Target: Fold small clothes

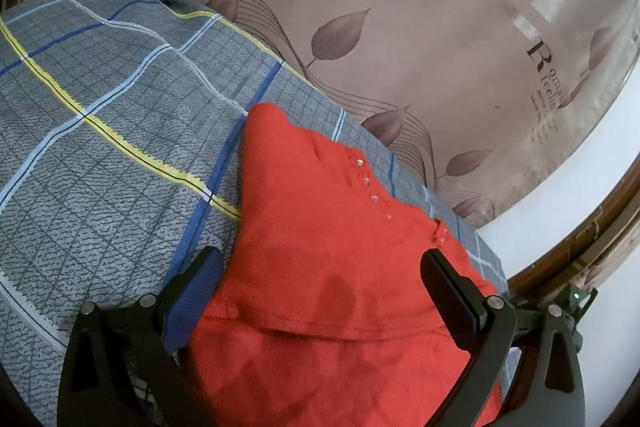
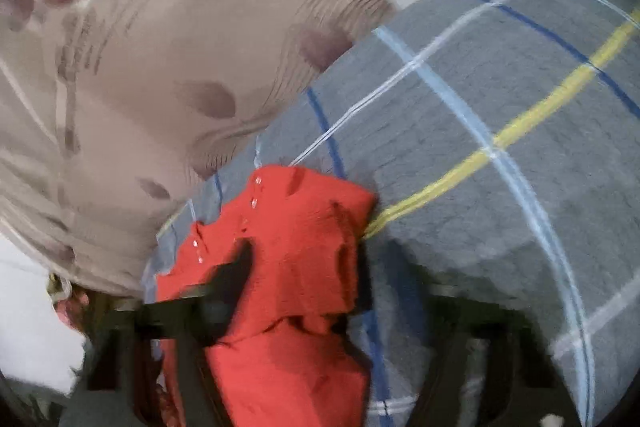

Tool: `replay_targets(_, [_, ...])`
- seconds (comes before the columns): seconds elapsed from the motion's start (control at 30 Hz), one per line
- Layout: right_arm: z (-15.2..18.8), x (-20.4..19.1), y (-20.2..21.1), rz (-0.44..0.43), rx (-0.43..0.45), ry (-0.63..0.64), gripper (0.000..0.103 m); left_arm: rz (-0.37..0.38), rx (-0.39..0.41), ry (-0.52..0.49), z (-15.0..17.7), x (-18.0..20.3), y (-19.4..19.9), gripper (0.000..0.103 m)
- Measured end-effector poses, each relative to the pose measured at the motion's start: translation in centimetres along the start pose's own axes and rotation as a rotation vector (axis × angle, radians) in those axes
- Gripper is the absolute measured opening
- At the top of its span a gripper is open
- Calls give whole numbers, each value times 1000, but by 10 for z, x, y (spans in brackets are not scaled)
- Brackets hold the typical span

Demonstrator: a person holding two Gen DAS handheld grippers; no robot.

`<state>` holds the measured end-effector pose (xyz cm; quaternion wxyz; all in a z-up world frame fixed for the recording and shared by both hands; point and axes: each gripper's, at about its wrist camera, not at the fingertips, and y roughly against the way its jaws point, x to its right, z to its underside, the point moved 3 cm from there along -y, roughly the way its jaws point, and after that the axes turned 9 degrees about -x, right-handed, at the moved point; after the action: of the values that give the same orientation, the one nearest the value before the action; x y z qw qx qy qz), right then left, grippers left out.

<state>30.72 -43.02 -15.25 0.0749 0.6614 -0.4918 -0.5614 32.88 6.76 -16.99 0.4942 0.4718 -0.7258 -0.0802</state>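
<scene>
A small red knitted sweater (image 1: 320,227) with a row of clear buttons lies on a grey checked bedspread (image 1: 100,107), near the edge of the bed. My left gripper (image 1: 322,263) is open, its fingers standing wide on either side of the sweater's near folded part and not pressing it. The right wrist view is blurred. There the red sweater (image 2: 296,219) is bunched up between the dark fingers of my right gripper (image 2: 302,263), which is closed on a fold of it.
Beyond the bed hangs a beige curtain (image 1: 400,7) with a leaf print and lettering. A white wall (image 1: 580,195) and a brown wooden frame (image 1: 580,239) lie to the right. The bedspread (image 2: 500,127) stretches on past the sweater.
</scene>
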Motion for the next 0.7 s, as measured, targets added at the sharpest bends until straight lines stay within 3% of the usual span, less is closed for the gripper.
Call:
replay_targets(0.03, [-2,-6,-3,-7,-5,0,8,-1,13,7,-1,-1,2,93])
replay_targets(0.1, [-6,-28,-4,-48,-5,45,7,-2,18,43,-3,-9,0,60])
replay_targets(0.17, [-10,-56,-1,-113,0,90,7,-12,5,80,-6,-16,-3,47])
replay_targets(0.23, [-16,-87,15,-271,48,133,6,-24,34,101,-9,-19,-1,44])
replay_targets(0.27, [-18,-92,23,-290,80,144,6,-28,47,101,-10,-20,1,44])
replay_targets(0.33, [-22,-81,25,-221,124,130,6,-36,58,98,-9,-19,4,44])
replay_targets(0.47, [-21,-15,-11,-28,50,22,6,-23,65,106,-8,-20,7,44])
replay_targets(0.57, [-13,12,-21,-100,25,-37,6,6,5,70,-4,-11,9,44])
replay_targets(0.63, [-12,10,-18,-131,38,-19,8,15,-19,30,3,-2,18,44])
replay_targets(0.7, [-12,10,-16,-152,38,-4,8,62,-92,31,10,3,22,45])
